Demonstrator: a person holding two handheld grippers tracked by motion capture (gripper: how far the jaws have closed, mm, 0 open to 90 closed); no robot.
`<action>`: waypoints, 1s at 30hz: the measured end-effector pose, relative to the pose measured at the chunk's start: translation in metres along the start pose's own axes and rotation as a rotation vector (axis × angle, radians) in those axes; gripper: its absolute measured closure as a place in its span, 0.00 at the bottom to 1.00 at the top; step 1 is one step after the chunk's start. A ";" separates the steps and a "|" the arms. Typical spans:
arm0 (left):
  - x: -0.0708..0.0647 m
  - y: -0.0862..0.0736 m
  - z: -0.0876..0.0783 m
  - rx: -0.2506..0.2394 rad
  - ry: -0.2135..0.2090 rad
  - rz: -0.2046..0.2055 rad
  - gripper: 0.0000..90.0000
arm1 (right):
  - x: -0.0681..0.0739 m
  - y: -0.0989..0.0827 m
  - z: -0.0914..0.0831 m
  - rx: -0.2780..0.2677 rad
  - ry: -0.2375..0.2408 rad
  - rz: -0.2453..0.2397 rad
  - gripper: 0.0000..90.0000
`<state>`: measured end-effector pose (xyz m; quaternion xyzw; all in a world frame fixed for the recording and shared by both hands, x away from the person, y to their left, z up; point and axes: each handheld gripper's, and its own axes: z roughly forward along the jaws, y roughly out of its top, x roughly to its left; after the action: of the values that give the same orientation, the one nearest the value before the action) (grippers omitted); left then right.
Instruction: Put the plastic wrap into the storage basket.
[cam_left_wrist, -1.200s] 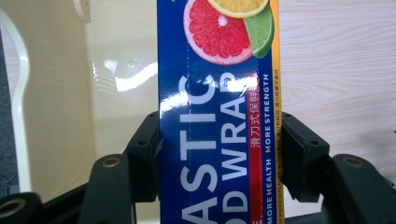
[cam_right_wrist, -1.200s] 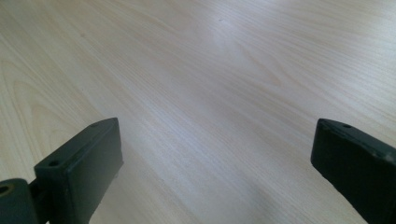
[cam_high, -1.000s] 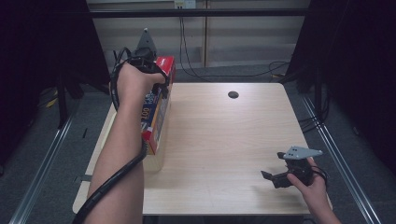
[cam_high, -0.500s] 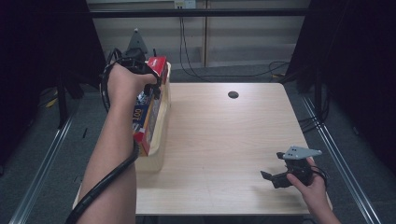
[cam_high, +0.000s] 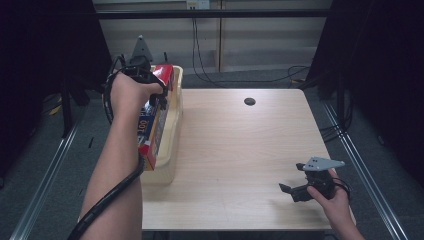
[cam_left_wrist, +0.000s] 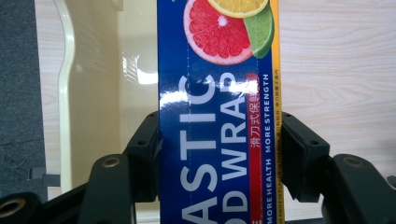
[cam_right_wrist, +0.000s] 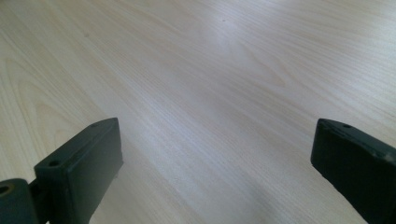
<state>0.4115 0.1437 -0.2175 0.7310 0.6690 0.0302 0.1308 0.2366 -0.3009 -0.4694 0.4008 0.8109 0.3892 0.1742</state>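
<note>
Pale wooden table (cam_high: 240, 150). Cream plastic tray (cam_high: 172, 130) at its left edge. Long blue-and-red cardboard plastic-wrap box (cam_left_wrist: 217, 116), held above tray: likely light, stiff, glossy; grip across narrow sides. Left gripper (cam_left_wrist: 219, 154) clamps it; right gripper (cam_right_wrist: 215, 177) rests with jaws apart.

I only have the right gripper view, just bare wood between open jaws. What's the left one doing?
Observer: The left gripper is shut on a box of plastic wrap, one jaw on each long side.
Operator: Where's the box, on the table?
Observer: It sits over a cream tray at the table's left edge; the far end is higher than the near end.
Operator: And where's my right gripper relative to that?
Observer: The right gripper is at the near right corner, far from the tray, jaws open and empty.
</note>
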 end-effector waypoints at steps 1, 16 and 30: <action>0.001 0.000 0.001 -0.002 0.000 -0.002 0.46 | 0.000 0.000 0.000 -0.002 0.001 0.000 0.02; 0.013 -0.004 0.014 0.011 0.001 -0.013 0.46 | 0.001 0.000 0.000 0.003 0.004 -0.003 0.02; 0.024 -0.006 0.031 0.033 -0.001 -0.027 0.46 | 0.001 0.000 0.000 0.000 0.004 -0.005 0.02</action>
<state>0.4145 0.1632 -0.2524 0.7240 0.6791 0.0173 0.1195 0.2361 -0.3000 -0.4693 0.3982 0.8123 0.3893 0.1736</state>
